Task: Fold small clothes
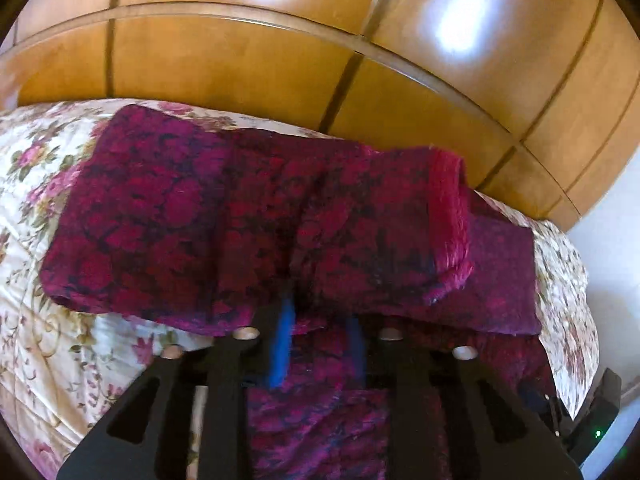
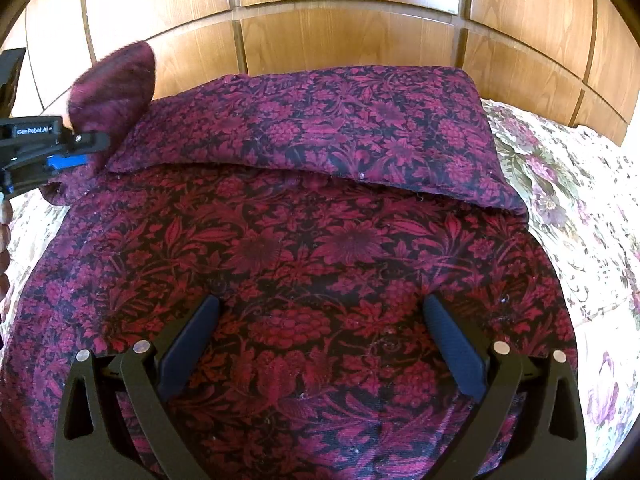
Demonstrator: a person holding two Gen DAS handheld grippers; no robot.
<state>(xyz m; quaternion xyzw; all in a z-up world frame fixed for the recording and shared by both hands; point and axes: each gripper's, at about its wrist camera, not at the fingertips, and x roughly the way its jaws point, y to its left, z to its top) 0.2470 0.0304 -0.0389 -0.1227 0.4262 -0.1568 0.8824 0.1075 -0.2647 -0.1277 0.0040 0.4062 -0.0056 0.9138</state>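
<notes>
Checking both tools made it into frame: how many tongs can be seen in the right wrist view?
2: the right tongs at the bottom over the floral garment, the left tongs at the left edge.

Your dark red flower-printed cloth garment (image 2: 304, 248) lies spread on the cream floral quilted bedcover (image 2: 580, 208), its far part folded back onto itself. Behind the bed stands the brown wooden panelled wall (image 2: 352, 12). Your left gripper (image 2: 76, 152) sits at the garment's far left corner.
</notes>
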